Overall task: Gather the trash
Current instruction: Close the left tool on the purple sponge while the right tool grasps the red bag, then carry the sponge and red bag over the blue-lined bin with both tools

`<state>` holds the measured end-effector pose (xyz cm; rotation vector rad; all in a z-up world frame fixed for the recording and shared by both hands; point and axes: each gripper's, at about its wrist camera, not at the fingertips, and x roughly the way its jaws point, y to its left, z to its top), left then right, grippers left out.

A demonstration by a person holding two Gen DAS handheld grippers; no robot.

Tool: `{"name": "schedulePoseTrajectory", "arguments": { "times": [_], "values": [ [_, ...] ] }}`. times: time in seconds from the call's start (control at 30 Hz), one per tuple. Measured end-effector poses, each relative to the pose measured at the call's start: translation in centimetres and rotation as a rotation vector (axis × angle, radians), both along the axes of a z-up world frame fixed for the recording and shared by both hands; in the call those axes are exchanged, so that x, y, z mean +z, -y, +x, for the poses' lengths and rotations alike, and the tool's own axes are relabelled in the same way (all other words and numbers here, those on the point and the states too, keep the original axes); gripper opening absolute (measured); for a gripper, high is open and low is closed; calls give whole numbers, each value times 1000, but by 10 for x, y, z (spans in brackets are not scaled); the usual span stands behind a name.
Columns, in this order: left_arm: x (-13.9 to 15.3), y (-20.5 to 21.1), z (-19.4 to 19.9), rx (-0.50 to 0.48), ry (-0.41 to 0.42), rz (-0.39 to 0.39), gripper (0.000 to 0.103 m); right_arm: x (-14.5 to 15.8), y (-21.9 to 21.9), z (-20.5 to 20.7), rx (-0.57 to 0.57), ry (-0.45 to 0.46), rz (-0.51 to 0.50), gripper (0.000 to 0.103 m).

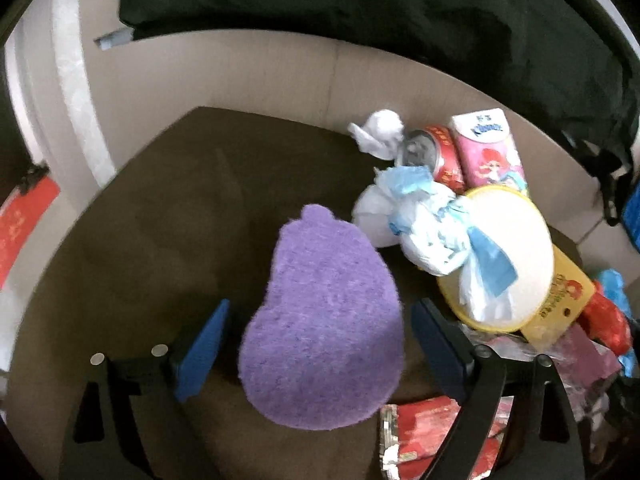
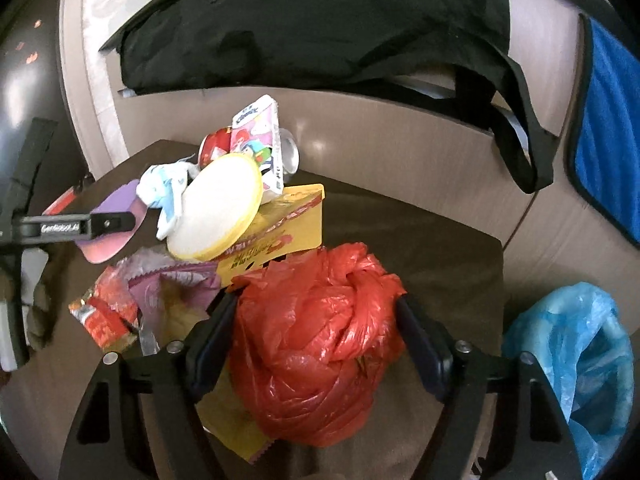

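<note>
Left gripper (image 1: 320, 344) spread around soft purple sponge (image 1: 324, 320), right gripper (image 2: 316, 336) open astride light, crinkly red bag (image 2: 320, 344) — squeeze mid-bulge

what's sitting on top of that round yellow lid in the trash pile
A crumpled white-and-blue plastic bag lies across the round yellow lid. The lid rests tilted on a yellow box. What the lid covers beneath it cannot be seen.
</note>
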<state>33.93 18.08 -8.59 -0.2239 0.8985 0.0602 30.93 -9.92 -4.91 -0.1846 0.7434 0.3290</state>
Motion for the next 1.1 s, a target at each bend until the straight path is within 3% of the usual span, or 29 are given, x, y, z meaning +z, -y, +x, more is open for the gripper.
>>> {"name": "schedulePoseTrajectory", "arguments": {
  "times": [0.03, 0.17, 0.27, 0.5, 0.67, 0.8, 0.97, 1.1],
  "values": [
    [1, -1, -1, 12, 2, 5, 80, 0, 0, -1, 1, 3, -3, 75],
    [3, -6, -2, 28, -13, -42, 68, 1, -1, -7, 12, 16, -7, 75],
    [7, -3, -7, 33, -2, -34, 68, 1, 0, -8, 14, 17, 1, 75],
    [54, 17, -48, 10, 189, 5, 68, 12, 2, -18, 21, 45, 18, 69],
    [96, 55, -75, -64, 307, 54, 68, 36, 9, -29, 16, 97, 33, 66],
    [116, 78, -88, -114, 343, 21, 68, 56, 21, -42, 4, 151, 45, 65],
    [123, 125, -97, -178, 391, 18, 68, 85, 58, -60, -42, 220, 75, 65],
    [122, 186, -97, -272, 397, 2, 68, 102, 106, -68, -108, 236, 132, 65]
  ]
}}
